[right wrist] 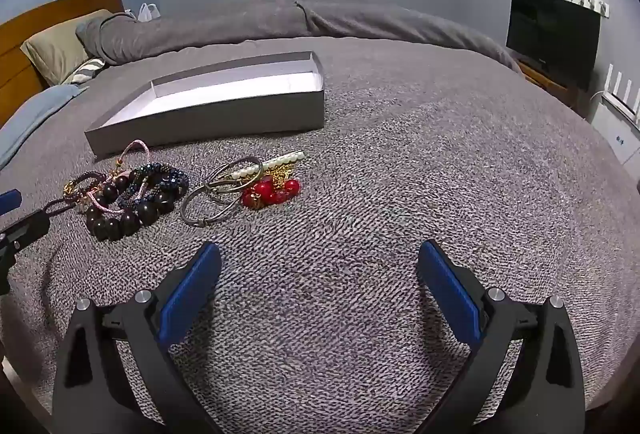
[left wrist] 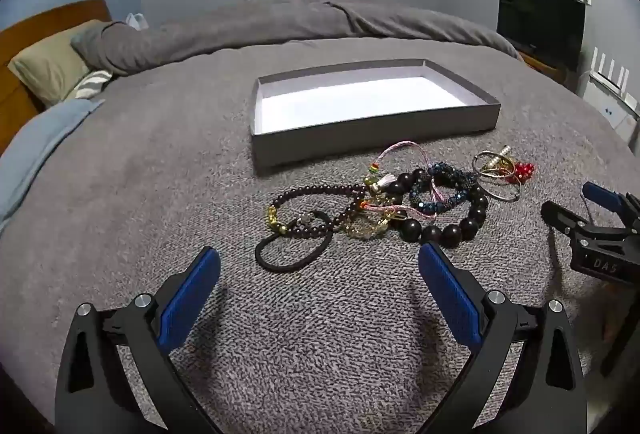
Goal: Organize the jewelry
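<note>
A pile of jewelry lies on the grey bedspread in front of an empty grey box with a white inside [left wrist: 372, 101], also in the right wrist view [right wrist: 216, 93]. The pile holds a large dark bead bracelet [left wrist: 452, 226], a small-bead strand [left wrist: 316, 193], a black hair tie [left wrist: 294, 248], a blue beaded bracelet [left wrist: 444, 189], metal bangles [right wrist: 212, 201] and red beads [right wrist: 272, 191]. My left gripper [left wrist: 320, 274] is open and empty just short of the pile. My right gripper [right wrist: 320, 270] is open and empty over bare blanket right of the pile.
A rolled grey duvet [left wrist: 280, 25] and pillows [left wrist: 48, 65] lie behind the box. A dark TV [right wrist: 552, 33] stands at the right by the wall. The right gripper shows at the right edge of the left wrist view [left wrist: 592, 226].
</note>
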A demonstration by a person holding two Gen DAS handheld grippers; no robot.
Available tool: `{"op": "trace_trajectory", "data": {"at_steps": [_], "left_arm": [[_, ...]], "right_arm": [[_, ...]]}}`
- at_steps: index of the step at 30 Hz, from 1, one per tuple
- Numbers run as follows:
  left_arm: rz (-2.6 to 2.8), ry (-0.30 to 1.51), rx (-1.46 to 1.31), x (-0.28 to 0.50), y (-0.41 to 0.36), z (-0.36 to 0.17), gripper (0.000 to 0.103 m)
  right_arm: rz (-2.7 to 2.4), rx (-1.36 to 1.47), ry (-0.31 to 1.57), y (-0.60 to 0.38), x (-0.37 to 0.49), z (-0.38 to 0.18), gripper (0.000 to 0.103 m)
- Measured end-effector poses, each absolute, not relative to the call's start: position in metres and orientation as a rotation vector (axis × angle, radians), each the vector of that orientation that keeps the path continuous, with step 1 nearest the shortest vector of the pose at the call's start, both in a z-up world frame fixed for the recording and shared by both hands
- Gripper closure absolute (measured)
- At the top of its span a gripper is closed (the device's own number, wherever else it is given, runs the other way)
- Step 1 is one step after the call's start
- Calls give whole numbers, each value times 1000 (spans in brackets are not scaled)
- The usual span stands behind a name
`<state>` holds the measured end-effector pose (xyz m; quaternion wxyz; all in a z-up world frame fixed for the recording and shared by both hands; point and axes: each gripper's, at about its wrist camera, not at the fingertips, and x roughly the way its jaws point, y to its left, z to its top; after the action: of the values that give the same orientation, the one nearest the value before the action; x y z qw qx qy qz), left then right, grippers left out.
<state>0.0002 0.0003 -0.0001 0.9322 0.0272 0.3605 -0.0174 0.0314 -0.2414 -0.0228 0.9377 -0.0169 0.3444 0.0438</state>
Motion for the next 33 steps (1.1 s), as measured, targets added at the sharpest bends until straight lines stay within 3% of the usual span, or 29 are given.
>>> {"op": "trace_trajectory", "data": {"at_steps": [33], "left_arm": [[-36, 733, 83, -2, 0, -1, 5]], "right_arm": [[87, -45, 705, -240, 29, -25, 5]]}}
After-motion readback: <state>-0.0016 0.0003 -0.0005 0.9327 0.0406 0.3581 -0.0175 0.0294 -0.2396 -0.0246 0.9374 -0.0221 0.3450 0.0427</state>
